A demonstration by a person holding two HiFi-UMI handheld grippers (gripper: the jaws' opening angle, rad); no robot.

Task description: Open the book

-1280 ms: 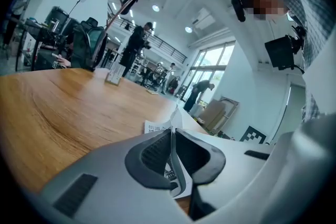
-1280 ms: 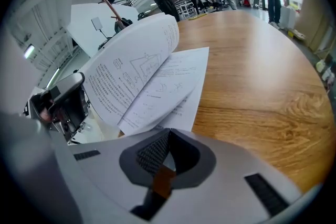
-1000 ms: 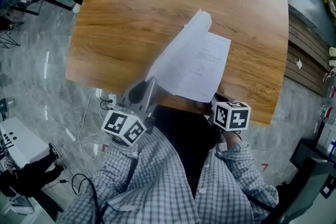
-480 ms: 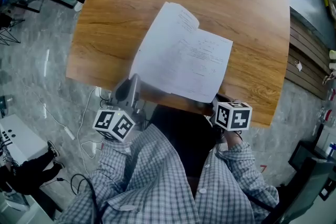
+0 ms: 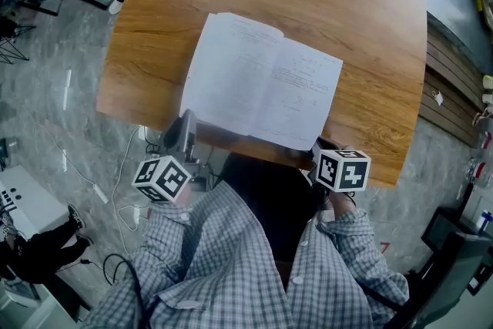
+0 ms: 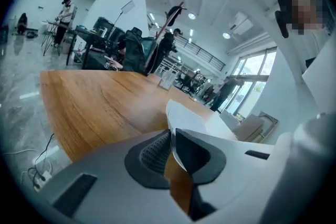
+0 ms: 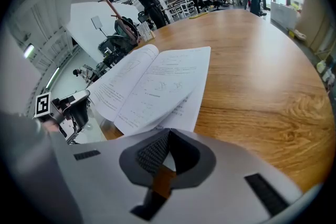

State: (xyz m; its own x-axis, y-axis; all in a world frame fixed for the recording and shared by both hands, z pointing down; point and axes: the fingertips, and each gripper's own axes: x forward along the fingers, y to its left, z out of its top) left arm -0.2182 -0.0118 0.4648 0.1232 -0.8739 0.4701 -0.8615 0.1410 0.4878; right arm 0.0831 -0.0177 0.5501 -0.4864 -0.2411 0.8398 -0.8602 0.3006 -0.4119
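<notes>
As our right gripper (image 7: 168, 132) clamps the book (image 5: 266, 85) at its near right corner, our left gripper (image 6: 171, 131) clamps the left page (image 5: 227, 69) at its near edge.

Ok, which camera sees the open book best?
The head view: it looks down on the whole book, both pages open on the table. The right gripper view sees it low and slanted; the left gripper view shows only a page edge between its jaws.
</notes>
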